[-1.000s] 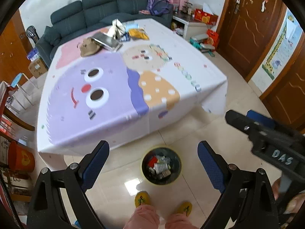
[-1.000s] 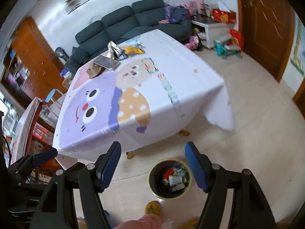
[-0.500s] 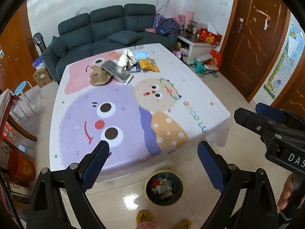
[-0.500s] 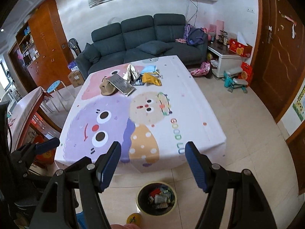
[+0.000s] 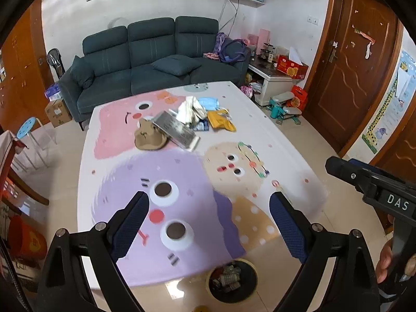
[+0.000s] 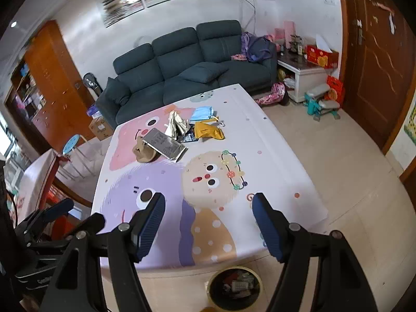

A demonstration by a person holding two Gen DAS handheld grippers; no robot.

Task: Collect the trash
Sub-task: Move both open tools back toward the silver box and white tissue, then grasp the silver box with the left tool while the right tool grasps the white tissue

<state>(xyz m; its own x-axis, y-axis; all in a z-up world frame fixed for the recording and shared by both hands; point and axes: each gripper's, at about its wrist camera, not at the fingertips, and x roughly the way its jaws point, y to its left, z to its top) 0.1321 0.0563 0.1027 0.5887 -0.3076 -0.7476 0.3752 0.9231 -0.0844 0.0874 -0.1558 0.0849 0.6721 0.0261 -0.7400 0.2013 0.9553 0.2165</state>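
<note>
Trash lies in a pile at the far end of the cartoon-print table (image 5: 182, 182) (image 6: 260, 140): a brown crumpled paper bag (image 5: 149, 137) (image 6: 143, 150), a silver foil packet (image 5: 176, 130) (image 6: 165, 144), a pale crumpled wrapper (image 5: 191, 109) (image 6: 178, 126), a blue mask (image 5: 208, 102) (image 6: 202, 113) and a yellow wrapper (image 5: 221, 122) (image 6: 209, 131). A round bin (image 5: 231, 280) (image 6: 235, 287) holding trash stands on the floor at the table's near edge. My left gripper (image 5: 208, 223) and right gripper (image 6: 208, 223) hover open and empty over the near end of the table, far from the pile.
A dark sofa (image 5: 153, 59) stands behind the table. A white side cabinet (image 5: 275, 80) with red boxes and floor clutter sit at the right, by a wooden door (image 5: 356, 65). A blue stool (image 5: 27, 127) and another table (image 6: 39, 179) are on the left.
Both grippers have risen and tilted up from the bin toward the table. The bin has slid to the bottom of both views. Both stayed open and empty.
</note>
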